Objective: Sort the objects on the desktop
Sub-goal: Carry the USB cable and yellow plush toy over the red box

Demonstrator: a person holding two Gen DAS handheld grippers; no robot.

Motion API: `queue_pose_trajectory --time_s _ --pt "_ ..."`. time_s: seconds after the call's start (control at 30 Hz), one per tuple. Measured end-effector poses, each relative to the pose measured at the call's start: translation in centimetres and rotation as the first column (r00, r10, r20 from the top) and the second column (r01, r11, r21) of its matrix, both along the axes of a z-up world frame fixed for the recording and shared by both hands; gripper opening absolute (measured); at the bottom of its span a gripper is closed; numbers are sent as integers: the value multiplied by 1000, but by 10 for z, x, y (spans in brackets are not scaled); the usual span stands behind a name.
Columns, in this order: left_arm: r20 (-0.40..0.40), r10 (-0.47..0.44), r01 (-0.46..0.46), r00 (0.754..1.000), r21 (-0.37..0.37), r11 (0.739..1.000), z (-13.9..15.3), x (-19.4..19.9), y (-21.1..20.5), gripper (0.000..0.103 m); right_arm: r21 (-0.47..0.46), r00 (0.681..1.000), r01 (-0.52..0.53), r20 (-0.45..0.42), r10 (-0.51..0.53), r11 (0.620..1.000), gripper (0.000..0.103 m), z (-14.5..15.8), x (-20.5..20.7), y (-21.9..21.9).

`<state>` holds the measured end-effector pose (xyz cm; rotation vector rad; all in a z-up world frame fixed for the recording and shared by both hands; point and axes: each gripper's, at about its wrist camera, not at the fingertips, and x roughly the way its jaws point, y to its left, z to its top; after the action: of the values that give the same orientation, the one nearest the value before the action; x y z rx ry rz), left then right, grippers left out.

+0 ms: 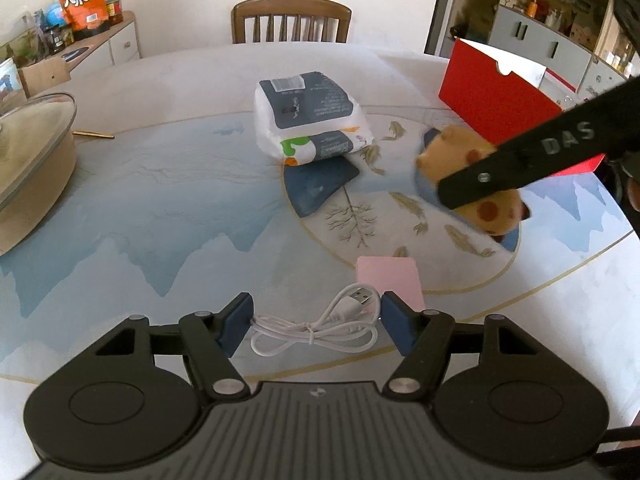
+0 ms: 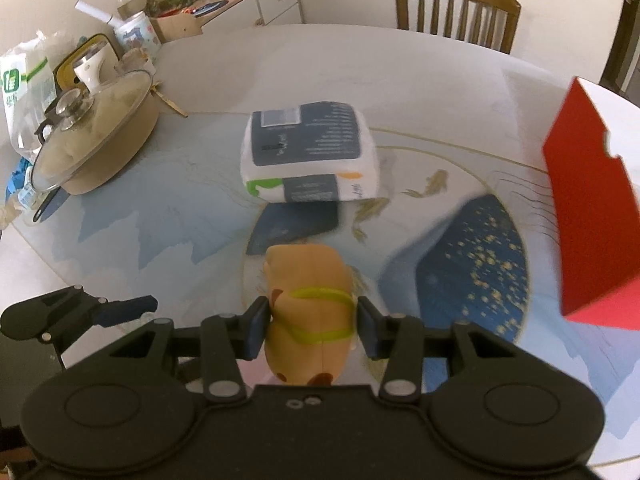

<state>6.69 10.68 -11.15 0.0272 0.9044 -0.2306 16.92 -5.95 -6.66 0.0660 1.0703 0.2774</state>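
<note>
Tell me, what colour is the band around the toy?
Yellow-green, on the tan plush toy; the right wrist view shows it best.

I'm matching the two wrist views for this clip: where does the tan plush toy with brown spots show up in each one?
Left wrist view: the tan plush toy with brown spots is right of centre, partly behind the right gripper's black arm.
Right wrist view: the toy is at bottom centre, between the right gripper fingers.
Shared landmark: the open red cardboard box, right of the toy in both.

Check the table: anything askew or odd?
Only the tissue pack: it sits tilted, propped on a dark blue pad. The right gripper holds the plush toy; nothing spilled or visibly damaged.
</note>
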Motion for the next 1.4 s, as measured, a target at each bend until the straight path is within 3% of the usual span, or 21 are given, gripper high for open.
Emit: queue_pose_trajectory --time_s 0.57,0.9,1.17,1.4 --pt "23 37 -36 999 -23 999 42 8 -52 69 40 996 72 45 -74 997 45 32 -35 -100" --pt "95 -48 49 994 -16 999 73 31 -126 69 49 986 128 98 -132 991 45 49 -48 -174" --pt "152 -150 153 977 -8 988 96 54 -197 69 51 972 179 146 -185 983 45 63 -55 -237" --pt "152 -206 213 967 -31 977 114 85 -244 69 34 959 216 181 -219 976 45 68 -50 -284"
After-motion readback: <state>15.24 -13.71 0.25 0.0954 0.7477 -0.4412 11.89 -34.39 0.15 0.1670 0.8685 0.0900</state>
